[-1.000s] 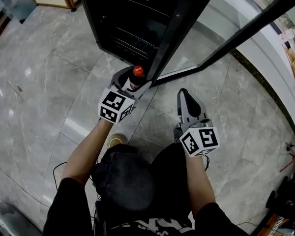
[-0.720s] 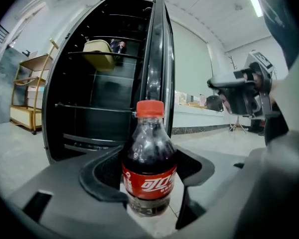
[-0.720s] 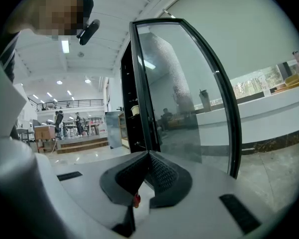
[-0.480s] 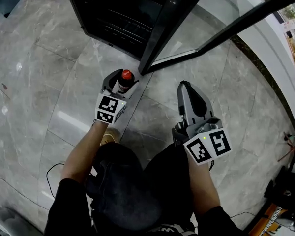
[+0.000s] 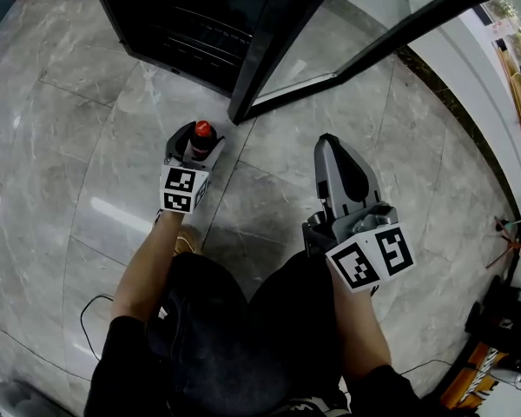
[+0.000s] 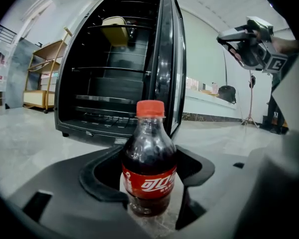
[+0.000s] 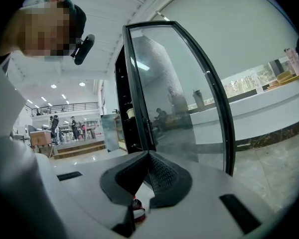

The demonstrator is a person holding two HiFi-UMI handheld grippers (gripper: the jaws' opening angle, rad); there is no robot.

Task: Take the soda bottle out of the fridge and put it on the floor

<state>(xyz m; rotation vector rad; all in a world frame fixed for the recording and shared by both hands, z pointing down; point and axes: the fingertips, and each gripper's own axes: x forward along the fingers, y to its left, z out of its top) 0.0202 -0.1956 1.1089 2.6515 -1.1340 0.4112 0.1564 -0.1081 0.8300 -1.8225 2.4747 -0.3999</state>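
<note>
The left tool (image 5: 194, 139) is clamped on the soda bottle (image 6: 149, 171): in the left gripper view its two dark jaws curve round the bottle's lower half, one on each side of the red label, and press against it. The bottle stands upright with its red cap (image 6: 150, 108) on top and dark drink filling it to the neck. It is out of the fridge (image 6: 109, 83), just in front of the open front and low over the grey marble floor (image 5: 69, 146); whether its base touches the floor cannot be told. Seen from the head view, the bottle sits close to the fridge's lower corner on the door side.

The right tool (image 7: 148, 156) is closed, its jaw tips meeting in a point with nothing between them. It is held in front of the fridge's open glass door (image 5: 330, 42), pointing toward it, well apart from the bottle.

The fridge is black, its wire shelves bare except for a yellow container (image 6: 114, 29) on an upper shelf. The door swings out to the side away from the left tool. A wooden shelf unit (image 6: 40, 73) stands beyond the fridge on the side opposite the door, and a tripod (image 6: 250, 98) stands past the door.
</note>
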